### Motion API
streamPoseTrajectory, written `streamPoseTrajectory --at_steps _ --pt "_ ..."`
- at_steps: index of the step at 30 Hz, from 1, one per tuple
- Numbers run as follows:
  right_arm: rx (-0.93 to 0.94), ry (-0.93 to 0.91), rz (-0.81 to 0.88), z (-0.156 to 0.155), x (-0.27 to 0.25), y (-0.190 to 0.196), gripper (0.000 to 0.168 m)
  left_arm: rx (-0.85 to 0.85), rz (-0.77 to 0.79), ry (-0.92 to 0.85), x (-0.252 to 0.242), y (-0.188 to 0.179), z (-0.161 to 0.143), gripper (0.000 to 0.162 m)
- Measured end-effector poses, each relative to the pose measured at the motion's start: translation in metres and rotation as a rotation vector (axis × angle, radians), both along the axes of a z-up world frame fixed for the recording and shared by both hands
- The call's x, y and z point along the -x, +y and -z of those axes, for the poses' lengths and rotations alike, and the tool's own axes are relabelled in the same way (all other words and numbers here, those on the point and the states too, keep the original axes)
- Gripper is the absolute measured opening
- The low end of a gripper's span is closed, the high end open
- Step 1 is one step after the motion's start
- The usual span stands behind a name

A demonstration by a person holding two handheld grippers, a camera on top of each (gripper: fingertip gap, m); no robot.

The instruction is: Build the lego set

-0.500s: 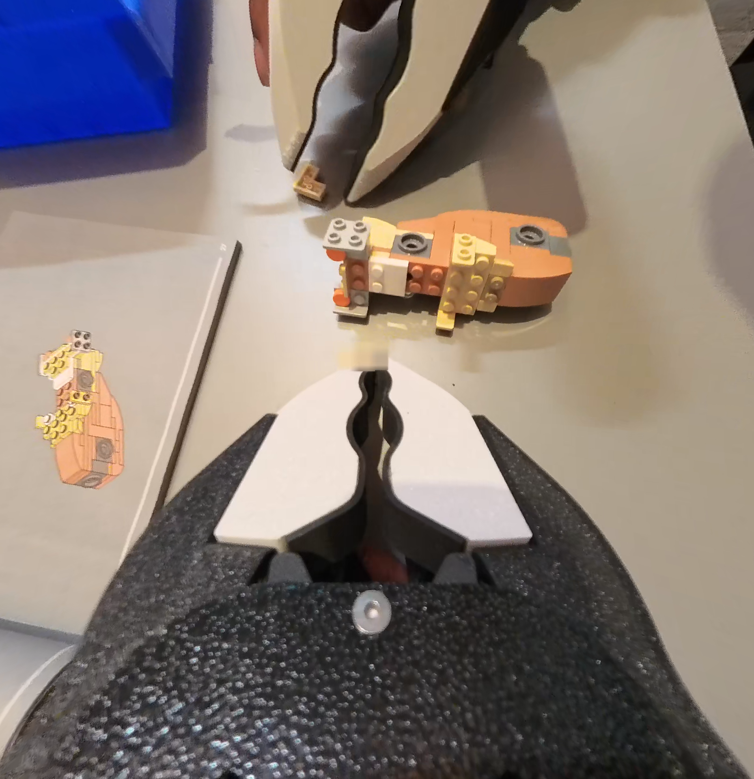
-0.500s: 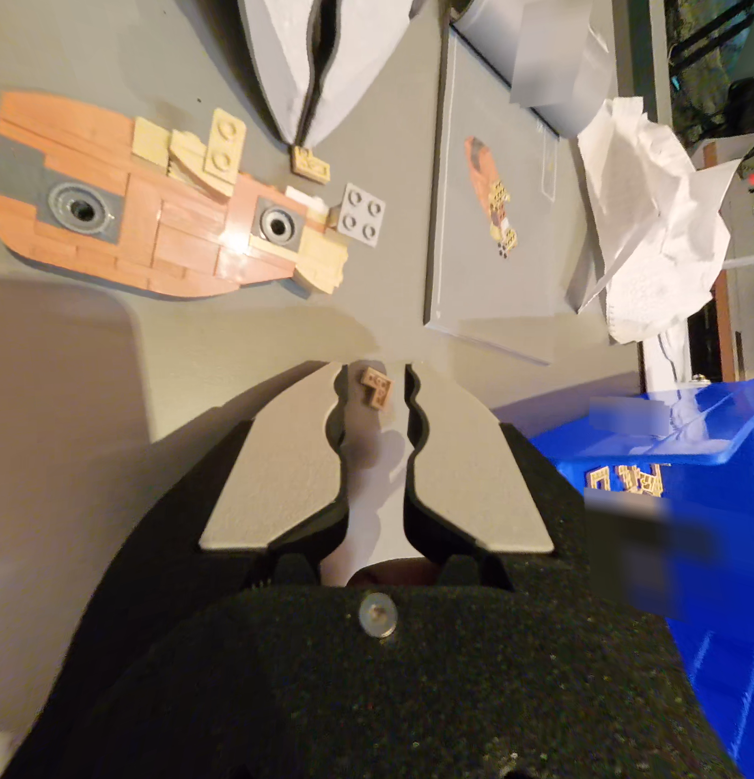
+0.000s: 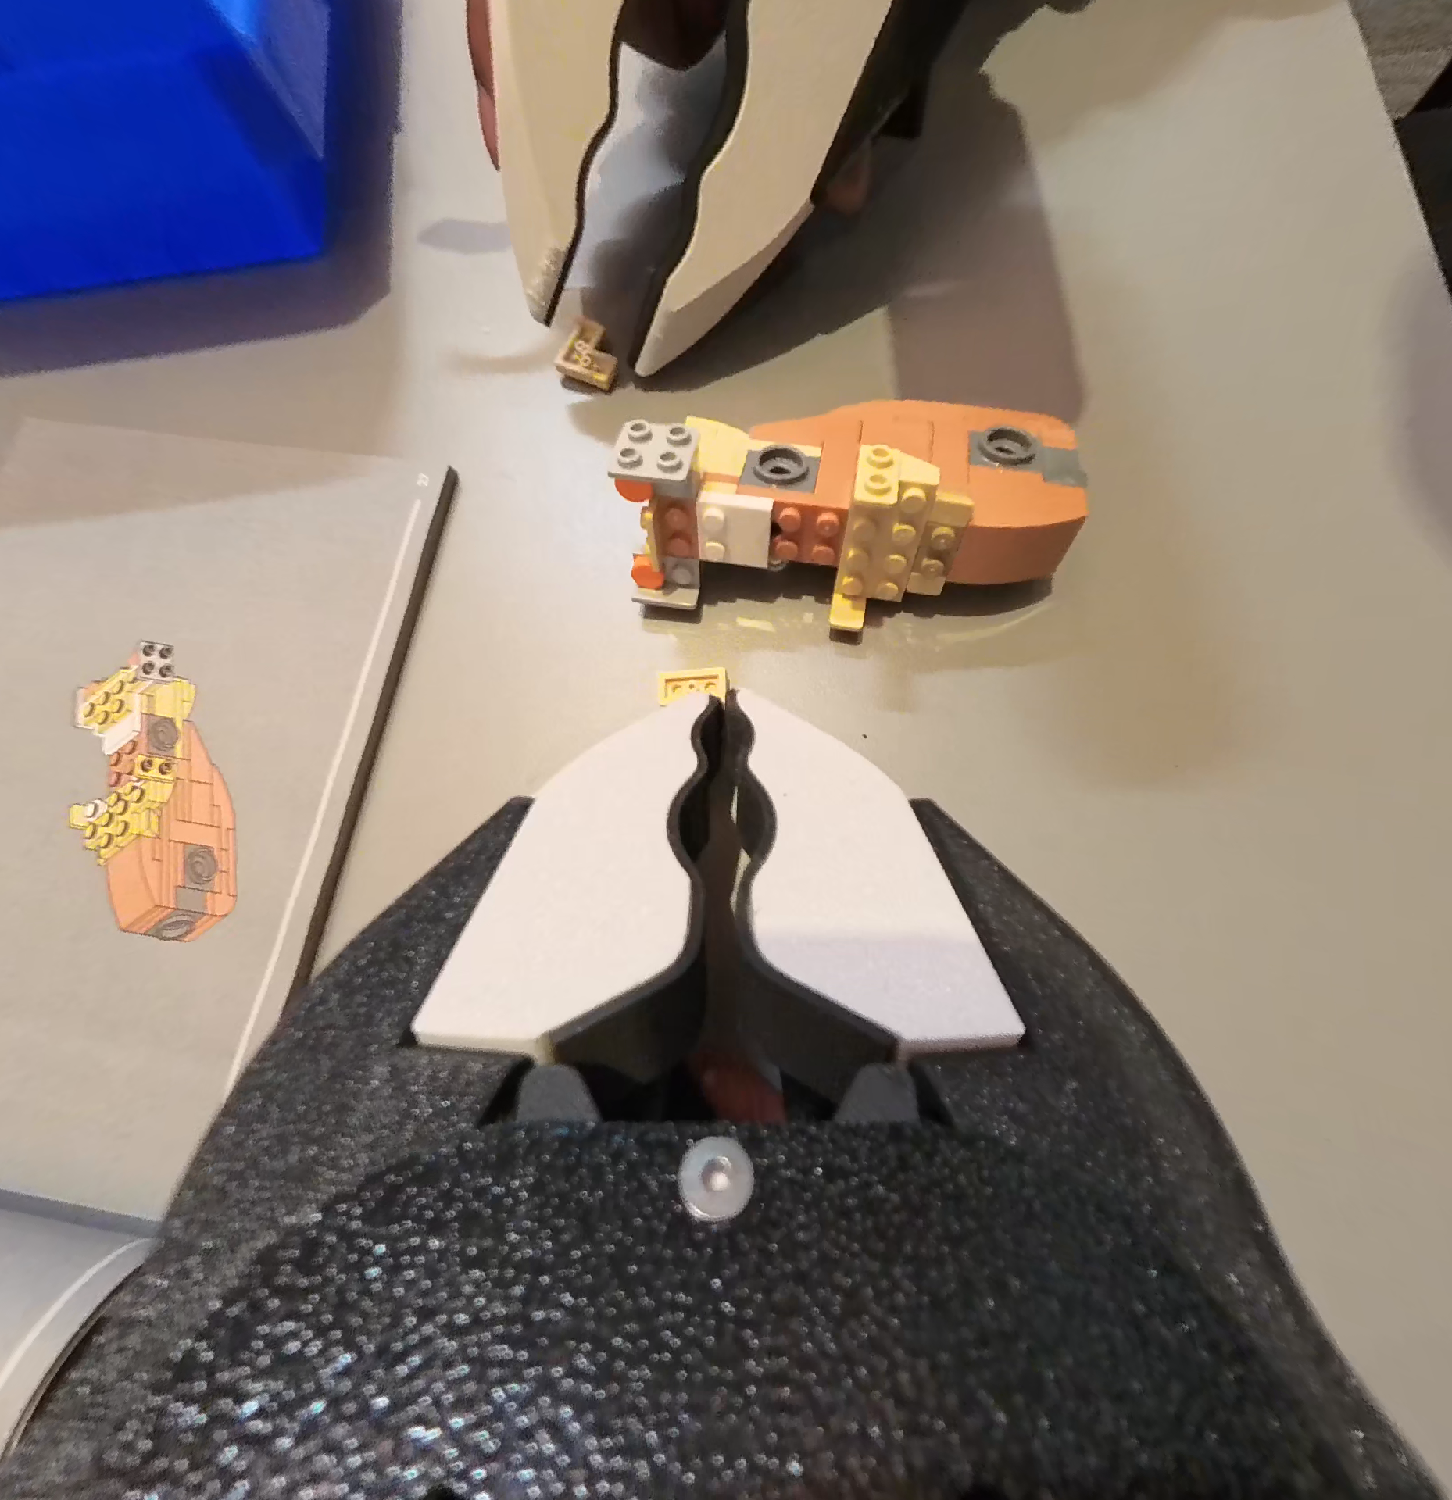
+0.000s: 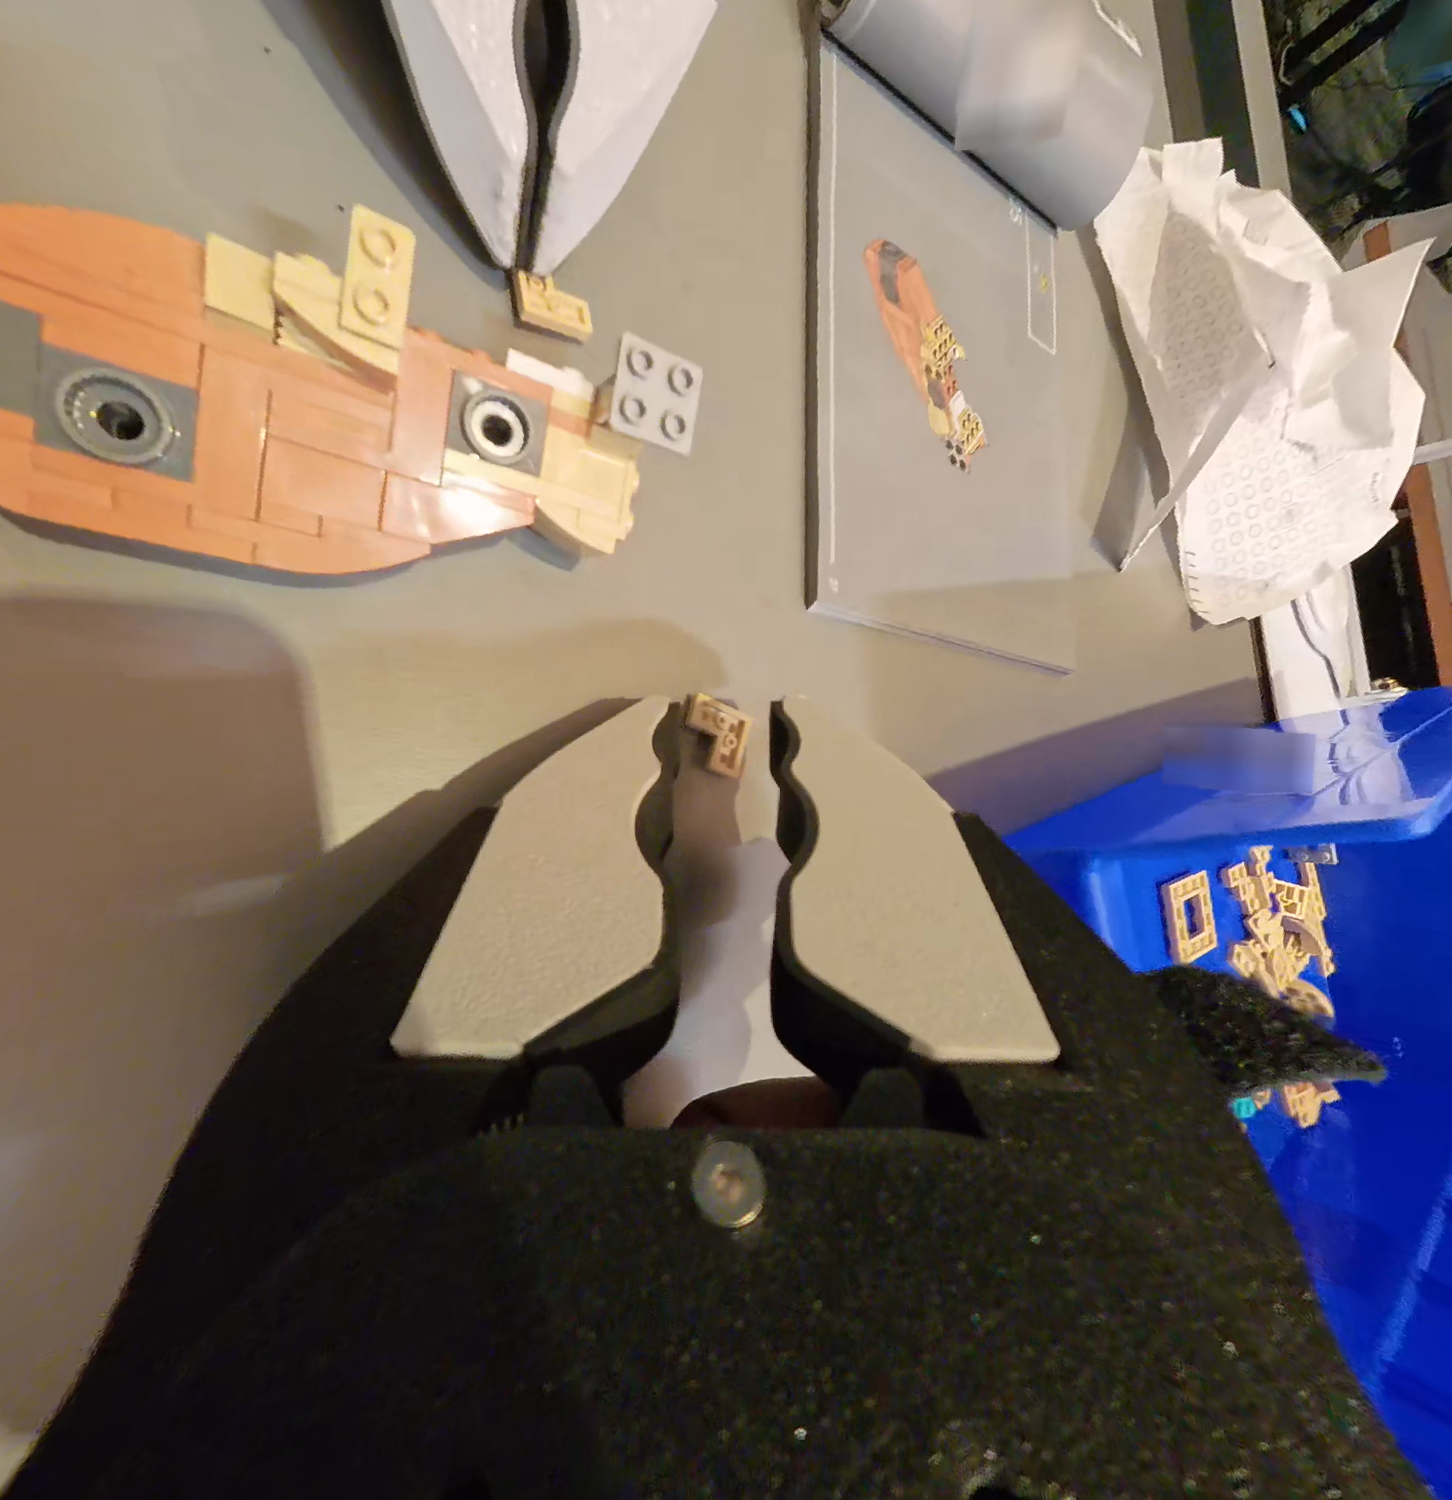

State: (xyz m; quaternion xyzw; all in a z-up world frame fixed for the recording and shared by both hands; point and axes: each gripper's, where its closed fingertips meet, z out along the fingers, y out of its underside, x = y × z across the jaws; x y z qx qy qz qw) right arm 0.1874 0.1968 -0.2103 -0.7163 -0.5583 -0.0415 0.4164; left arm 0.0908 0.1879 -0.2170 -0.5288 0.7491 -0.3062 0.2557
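My left tongs [image 3: 724, 696] reach forward low over the grey worktop [image 3: 1194, 812], their tips pressed together. In the left wrist view a small tan plate [image 3: 692, 684] sits just past the tips; the right wrist view shows it [image 4: 549, 307] pinched at their end. My right tongs [image 4: 719, 714] point the opposite way, tips down near the worktop and spread apart, with a tan L-shaped piece [image 4: 719, 734] lying between them, touching neither finger that I can see.

The lego model [image 3: 849, 507] lies on its side between the two tongs: a long orange hull with two dark grey round sockets, tan plates stacked along one side, and a grey four-stud plate at one end. The instruction booklet [image 3: 179, 730] lies open beside it, and a blue bin [image 4: 1275, 933] holds more tan pieces.
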Motion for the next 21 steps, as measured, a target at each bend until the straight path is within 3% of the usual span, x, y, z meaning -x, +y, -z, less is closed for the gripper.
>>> streamPoseTrajectory --at_steps 7,15,21 --pt "0.010 0.018 0.056 0.000 -0.003 0.004 0.020 0.011 0.010 0.006 0.001 -0.001 0.000 0.000" --pt "0.077 0.098 0.384 0.002 -0.027 0.022 0.012 0.047 0.031 0.018 0.002 -0.003 0.000 0.000" --pt "0.099 0.135 0.450 0.003 -0.031 0.024 0.010 0.061 0.030 0.023 0.001 -0.003 0.000 0.000"
